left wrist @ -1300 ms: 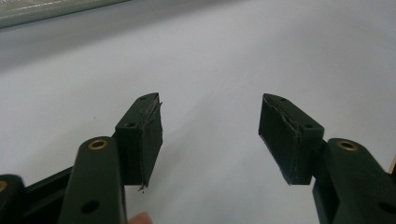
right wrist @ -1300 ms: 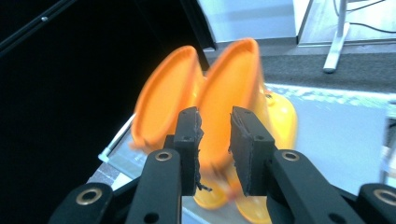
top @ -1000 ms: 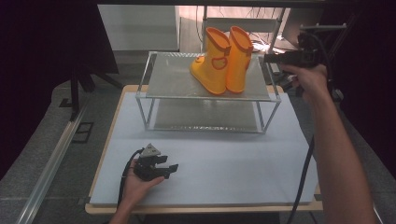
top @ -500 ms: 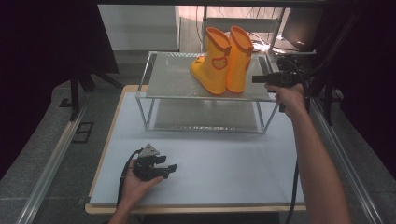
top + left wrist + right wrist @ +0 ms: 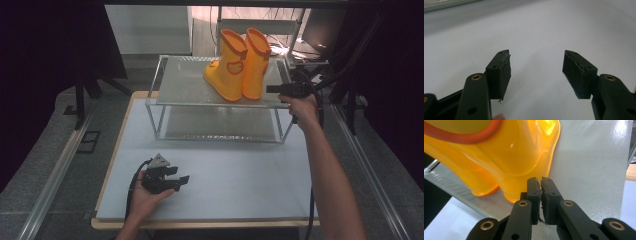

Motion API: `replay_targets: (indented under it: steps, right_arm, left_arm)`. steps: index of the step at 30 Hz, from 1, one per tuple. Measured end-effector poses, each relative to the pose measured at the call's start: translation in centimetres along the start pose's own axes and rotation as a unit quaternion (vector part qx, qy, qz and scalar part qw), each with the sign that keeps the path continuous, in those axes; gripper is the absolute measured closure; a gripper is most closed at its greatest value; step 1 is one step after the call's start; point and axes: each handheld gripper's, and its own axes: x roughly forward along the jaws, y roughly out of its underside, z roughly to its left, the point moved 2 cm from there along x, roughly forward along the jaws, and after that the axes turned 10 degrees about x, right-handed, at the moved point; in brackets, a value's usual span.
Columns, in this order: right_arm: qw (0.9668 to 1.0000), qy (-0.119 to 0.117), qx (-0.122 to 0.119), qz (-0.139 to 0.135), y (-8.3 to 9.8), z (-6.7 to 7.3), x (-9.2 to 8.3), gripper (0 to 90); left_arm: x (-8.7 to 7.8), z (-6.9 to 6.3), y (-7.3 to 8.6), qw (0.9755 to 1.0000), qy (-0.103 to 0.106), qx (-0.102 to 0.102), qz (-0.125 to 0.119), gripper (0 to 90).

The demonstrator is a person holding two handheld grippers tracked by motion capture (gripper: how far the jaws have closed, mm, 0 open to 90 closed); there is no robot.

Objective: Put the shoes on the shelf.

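My left tongs (image 5: 181,179) rest released on the pale blue tabletop (image 5: 240,190), parked out of the way. The glossy orange-yellow rubber boots (image 5: 239,65) stand together on the top of the metal mesh shelf rack (image 5: 175,85). My right tongs (image 5: 541,185), whose jaws have just been closing with nothing between them, are clenched empty just beside the nearer boot's heel, probably to nudge it.

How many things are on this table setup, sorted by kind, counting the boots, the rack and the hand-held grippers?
Orange rubber boots: 2 (one, the other)
Metal two-shelf rack: 1
Hand-held grippers: 2 (left hand-held gripper, right hand-held gripper)
Total: 5
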Motion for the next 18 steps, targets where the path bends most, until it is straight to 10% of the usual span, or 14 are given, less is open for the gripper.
replay_targets:
  steps: [18]
  right_arm:
    - [0.9994,0.031,-0.016,-0.003,0.8,0.9,2.1,89.7]
  left_arm:
    - [0.1,0.0,0.0,1.0000,0.001,-0.001,0.002,39.8]
